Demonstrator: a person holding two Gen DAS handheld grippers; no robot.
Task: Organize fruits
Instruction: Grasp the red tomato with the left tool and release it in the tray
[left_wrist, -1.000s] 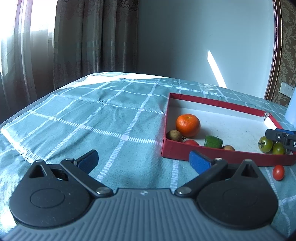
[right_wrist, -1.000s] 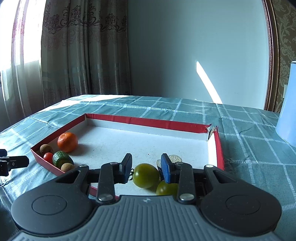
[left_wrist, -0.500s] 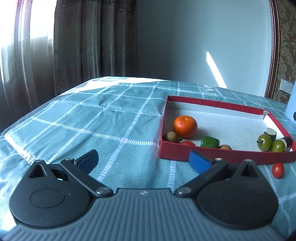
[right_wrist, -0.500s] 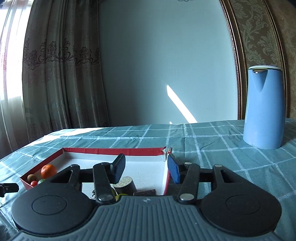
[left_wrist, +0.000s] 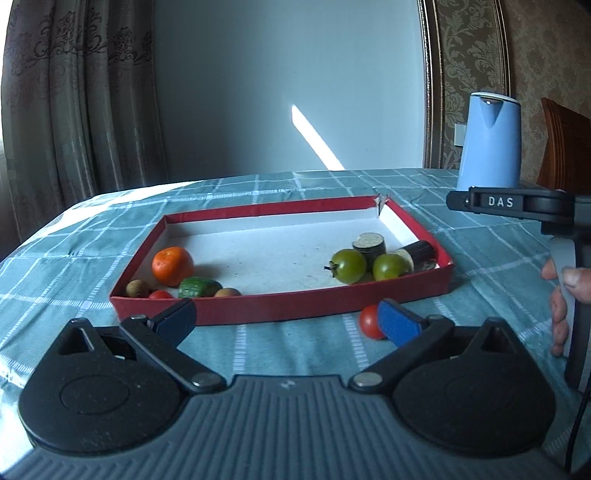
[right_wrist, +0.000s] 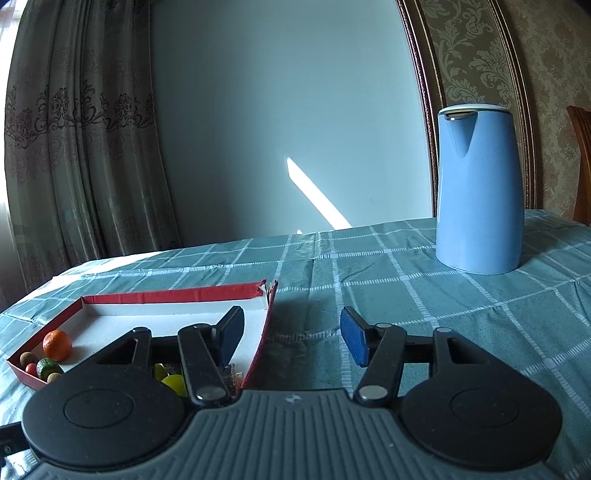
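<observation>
A red-walled tray (left_wrist: 280, 304) lies on the checked cloth. At its left end sit an orange (left_wrist: 172, 266), a cucumber piece (left_wrist: 199, 287) and small brown and red fruits. Two green tomatoes (left_wrist: 348, 266) and dark eggplant pieces (left_wrist: 369, 244) rest at its right end. A red cherry tomato (left_wrist: 369, 322) lies on the cloth outside the tray, just left of my left gripper's right pad. My left gripper (left_wrist: 284, 319) is open and empty. My right gripper (right_wrist: 291, 336), its jaws opening with nothing between them, straddles the tray's right wall (right_wrist: 264, 332). A hand (left_wrist: 561, 295) holds it at the right edge.
A tall blue kettle (right_wrist: 478, 192) stands on the cloth to the back right. A wooden chair back (left_wrist: 565, 144) rises behind the table's right side. Curtains hang at the left and a pale wall lies beyond the table's far edge.
The left view has swung right, so tray, cherry tomato and kettle now sit ahead. My right gripper let go of the green tomato, pulled back right of the tray and widened.
</observation>
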